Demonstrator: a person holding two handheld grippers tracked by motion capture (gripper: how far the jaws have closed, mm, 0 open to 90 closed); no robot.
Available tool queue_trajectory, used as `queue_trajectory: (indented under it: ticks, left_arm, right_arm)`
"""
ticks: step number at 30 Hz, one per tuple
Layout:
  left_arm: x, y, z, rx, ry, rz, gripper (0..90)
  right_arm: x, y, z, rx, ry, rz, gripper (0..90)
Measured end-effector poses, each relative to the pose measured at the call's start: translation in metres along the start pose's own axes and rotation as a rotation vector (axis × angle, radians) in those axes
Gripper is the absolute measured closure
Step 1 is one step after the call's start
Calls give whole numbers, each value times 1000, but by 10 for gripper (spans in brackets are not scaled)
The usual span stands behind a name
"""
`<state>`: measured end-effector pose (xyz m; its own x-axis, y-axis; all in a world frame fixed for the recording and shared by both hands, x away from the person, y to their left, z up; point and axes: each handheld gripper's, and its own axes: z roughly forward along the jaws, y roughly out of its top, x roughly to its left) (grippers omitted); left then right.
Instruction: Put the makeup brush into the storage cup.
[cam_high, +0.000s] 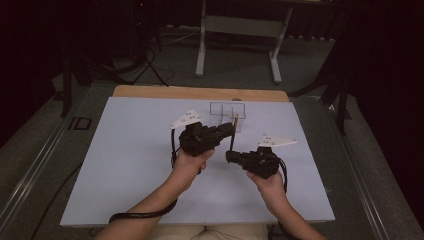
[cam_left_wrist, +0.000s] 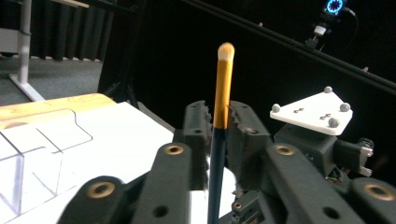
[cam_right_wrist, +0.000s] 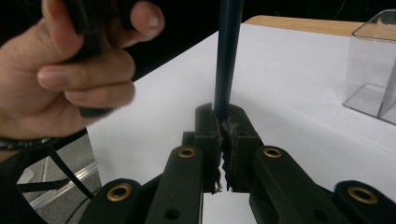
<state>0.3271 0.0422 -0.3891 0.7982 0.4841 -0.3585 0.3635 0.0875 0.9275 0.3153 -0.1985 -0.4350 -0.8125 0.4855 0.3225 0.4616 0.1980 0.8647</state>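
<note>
Both tools hold one brush (cam_left_wrist: 223, 93): the left tool (cam_left_wrist: 217, 128) pinches the gold ferrule just below the bristles, and the right tool (cam_right_wrist: 223, 135) is clamped on the dark handle's lower end. The handover should go smoothly if only one grip loosens at a time, with the shaft kept upright beside the clear organiser (cam_high: 227, 112). No writing is legible.

**Brush between 2 grippers, mid-table**

On the table (cam_high: 125, 165), the clear organizer (cam_high: 229, 112) stands near the far edge, at its middle. Just before it, the left gripper (cam_high: 231, 129) and right gripper (cam_high: 230, 156) meet on an upright brush (cam_high: 233, 135), left above right, well apart from the side edges.
</note>
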Motion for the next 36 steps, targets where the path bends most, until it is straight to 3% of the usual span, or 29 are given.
queue_trajectory:
  ticks: [5,12,14,17,19,24,26,28,33,36]
  left_arm:
    - [-4,9,-4,51,-23,33,568]
    - [-4,13,-7,63,-32,54,462]
    - [-2,14,-6,67,-44,49,536]
    - [0,14,-5,84,-52,38,568]
    - [0,15,-4,105,-34,44,653]
    - [6,17,-3,127,-52,-4,760]
    - [5,18,-2,146,-41,11,760]
    - [3,20,-3,154,-14,28,817]
    - [0,18,-1,130,-15,47,845]
    - [-2,18,1,152,-20,72,847]
  right_arm:
    - [-1,0,-4,15,-29,-50,856]
    - [5,-1,0,44,-24,-118,856]
    - [6,-3,2,53,-22,-137,856]
    - [6,-3,2,54,-24,-142,856]
    - [7,-4,3,68,-35,-161,856]
    - [7,-5,4,81,-49,-186,856]
    - [6,-5,4,85,-52,-190,856]
    - [6,-5,4,89,-56,-189,856]
    - [4,-6,4,76,-61,-185,855]
    - [3,-7,4,80,-58,-183,853]
